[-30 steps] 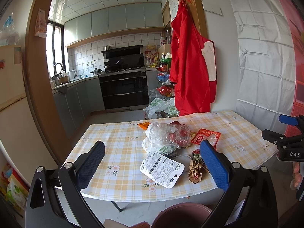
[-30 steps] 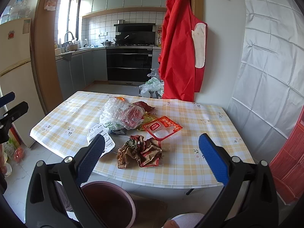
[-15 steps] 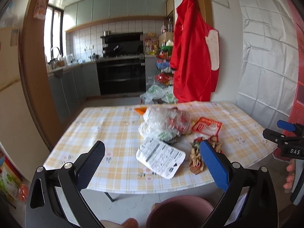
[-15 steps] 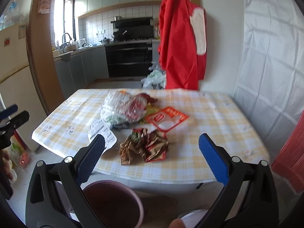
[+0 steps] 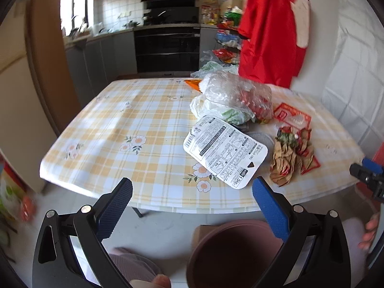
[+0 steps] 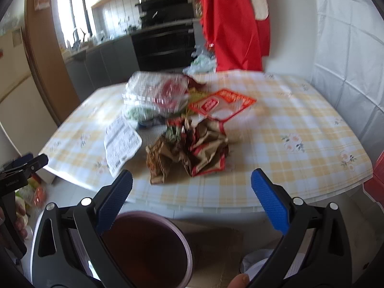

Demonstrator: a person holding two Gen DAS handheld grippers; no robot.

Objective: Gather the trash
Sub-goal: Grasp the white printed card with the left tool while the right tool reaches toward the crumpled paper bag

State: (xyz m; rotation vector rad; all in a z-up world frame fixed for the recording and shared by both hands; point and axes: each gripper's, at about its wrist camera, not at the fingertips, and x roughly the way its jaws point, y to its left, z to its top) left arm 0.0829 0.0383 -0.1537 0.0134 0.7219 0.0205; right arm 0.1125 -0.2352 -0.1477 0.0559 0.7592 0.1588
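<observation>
Trash lies on a yellow-checked table (image 5: 144, 124) (image 6: 300, 124): a white printed packet (image 5: 224, 151) (image 6: 121, 141), a crumpled brown paper wrapper (image 5: 290, 156) (image 6: 189, 146), a red and white tray lid (image 5: 291, 116) (image 6: 222, 103) and a clear plastic bag (image 5: 236, 94) (image 6: 156, 91) over other wrappers. A maroon bin (image 5: 232, 252) (image 6: 146, 249) stands on the floor below the table's near edge. My left gripper (image 5: 192, 199) is open, short of the white packet. My right gripper (image 6: 190, 192) is open, short of the brown wrapper. Neither holds anything.
A red apron (image 5: 271, 31) (image 6: 232, 19) hangs on the wall behind the table. Kitchen counters and a black oven (image 5: 168, 45) lie beyond. A white-sheeted wall (image 6: 348, 36) stands to the right. Bags (image 5: 14, 199) lie on the floor at left.
Both grippers have moved closer to the table and tilted down, so the trash looms larger. The bin shows more below. Jaws stayed open.
</observation>
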